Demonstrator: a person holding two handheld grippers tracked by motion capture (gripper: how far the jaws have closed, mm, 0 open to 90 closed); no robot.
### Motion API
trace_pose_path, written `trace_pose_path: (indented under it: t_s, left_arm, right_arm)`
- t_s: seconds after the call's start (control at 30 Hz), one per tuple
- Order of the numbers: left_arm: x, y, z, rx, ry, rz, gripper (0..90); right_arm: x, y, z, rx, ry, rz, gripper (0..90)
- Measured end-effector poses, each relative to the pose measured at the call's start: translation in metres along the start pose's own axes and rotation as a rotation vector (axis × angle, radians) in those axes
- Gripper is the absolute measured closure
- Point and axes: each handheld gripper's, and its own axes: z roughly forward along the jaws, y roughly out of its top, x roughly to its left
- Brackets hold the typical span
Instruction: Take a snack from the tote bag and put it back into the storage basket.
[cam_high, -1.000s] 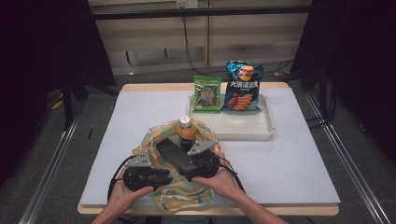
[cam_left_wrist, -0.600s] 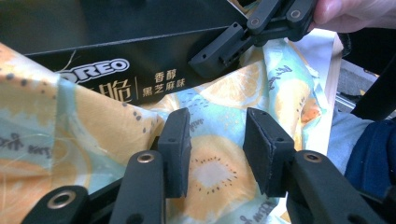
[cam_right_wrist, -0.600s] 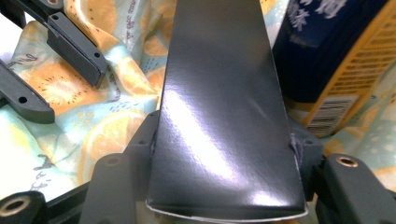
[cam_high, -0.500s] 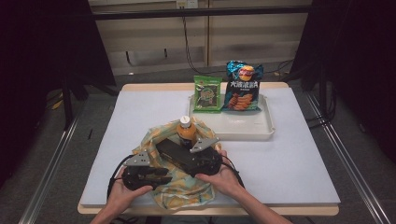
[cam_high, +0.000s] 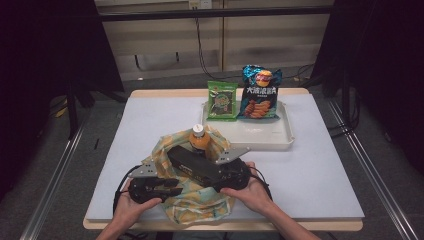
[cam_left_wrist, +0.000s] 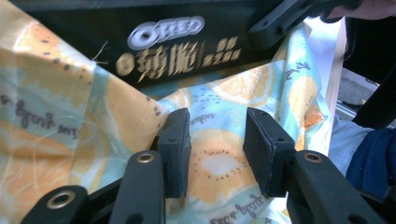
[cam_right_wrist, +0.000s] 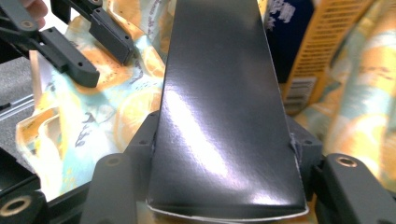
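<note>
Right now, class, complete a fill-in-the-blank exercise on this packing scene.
1. The right gripper is shut on a black ____ box.
2. The left gripper hangs ____ over the fruit-print bag.
3. The orange bottle stands in the ____.
4. Two snack packets stand on the white ____.

Missing words: Oreo; open; bag; tray

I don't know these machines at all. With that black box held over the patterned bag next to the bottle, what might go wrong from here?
1. The right tool grips the black box only at its near end, so the long box might tilt or slip.
2. The orange-capped bottle stands upright in the cloth bag right by the box's far end; a nudge could topple it.
3. The left tool is open above loose fabric, so the bag's mouth might sag shut.
</note>
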Motion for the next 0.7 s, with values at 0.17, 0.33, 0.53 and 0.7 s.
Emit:
trace_pose_path:
  t_s: [0.17,0.33,0.53,0.7]
  left_arm:
    - [0.002,0.001,-0.004,-0.007,0.006,0.008,59.7]
    - [0.003,0.000,-0.006,-0.018,0.011,0.015,58.4]
    - [0.001,0.001,-0.011,-0.046,0.025,0.010,52.5]
    - [-0.001,0.001,-0.014,-0.076,0.019,0.011,49.6]
  right_arm:
    - [-0.002,-0.004,-0.015,-0.025,0.004,0.000,43.3]
    - [0.000,-0.007,-0.022,-0.046,0.022,-0.005,43.3]
    - [0.001,-0.002,-0.027,-0.068,0.033,-0.030,43.3]
    - [0.002,0.000,-0.027,-0.086,0.044,-0.044,43.3]
